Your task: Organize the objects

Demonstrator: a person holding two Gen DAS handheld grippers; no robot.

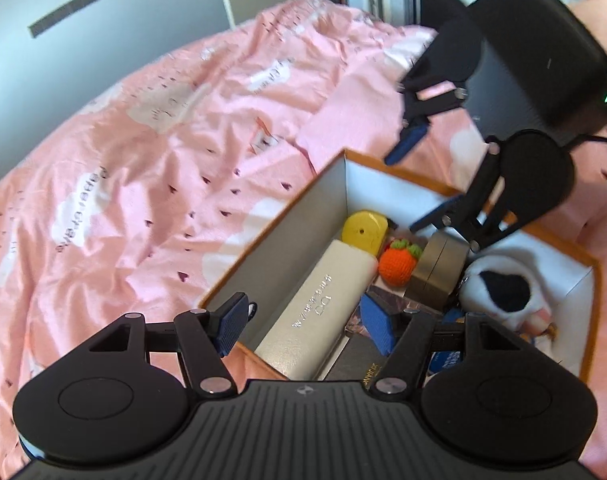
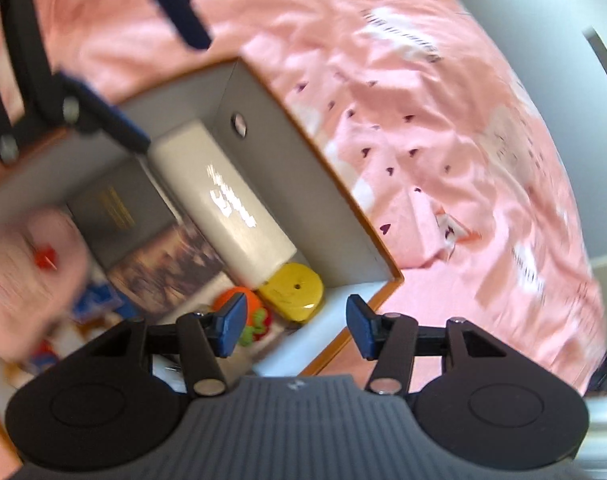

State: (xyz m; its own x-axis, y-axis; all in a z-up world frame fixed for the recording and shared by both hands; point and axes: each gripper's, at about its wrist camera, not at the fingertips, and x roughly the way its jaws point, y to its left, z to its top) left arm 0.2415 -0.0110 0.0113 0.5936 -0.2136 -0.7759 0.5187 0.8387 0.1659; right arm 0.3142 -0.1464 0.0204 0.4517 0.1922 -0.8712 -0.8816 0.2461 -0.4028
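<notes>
Box [image 1: 303,216], orange-rimmed, white inside, sits on the bed's pink cover [image 1: 143,152]. Inside it: a long white case [image 1: 323,312] along one wall, a yellow piece [image 1: 363,232] at that case's far end, an orange knit fruit [image 1: 397,266] beside it, a grey round tin [image 1: 439,272], a plush toy [image 1: 499,288]. Left claw [image 1: 305,326] spread wide over the box's near corner, holding nothing. Right claw [image 2: 293,326] wide too, empty, above the yellow piece's corner.
</notes>
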